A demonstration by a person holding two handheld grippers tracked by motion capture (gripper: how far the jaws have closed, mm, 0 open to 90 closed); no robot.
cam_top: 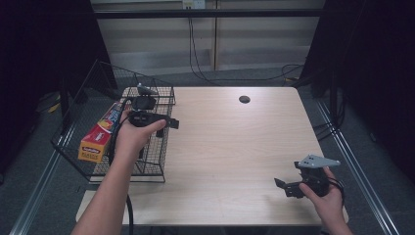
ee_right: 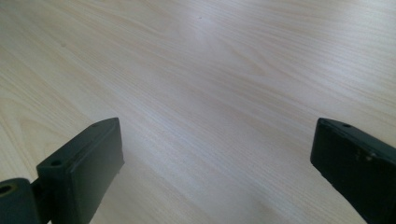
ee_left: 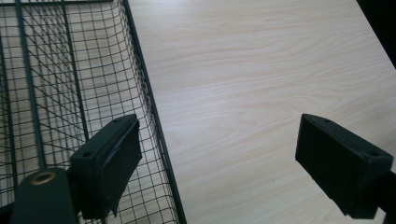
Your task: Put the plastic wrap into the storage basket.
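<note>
L gripper (cam_top: 171,123) over basket (cam_top: 155,172) edge; table (cam_top: 235,147) roomy.

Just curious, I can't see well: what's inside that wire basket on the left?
A long orange and red box lies in the basket, along its left side. The left hand and its tool cover part of the basket floor, so anything beneath stays hidden.

Materials & finish: wood-look desk, wire basket, card box, matt plastic jaws

Desk (cam_top: 230,147): pale wood-grain top, smooth, soft sheen w/ light patches. Basket (cam_top: 151,169) at desk's left edge: thin dark metal wire mesh, coated, matt. Box (cam_top: 100,134) inside it: printed cardboard, orange/yellow, slightly glossy. Left gripper (ee_left: 219,154) & right gripper (ee_right: 215,163): black matt plastic-looking jaw blocks, smooth faces; right one carries a grey matt plate (cam_top: 319,160), prob. metal.
</note>
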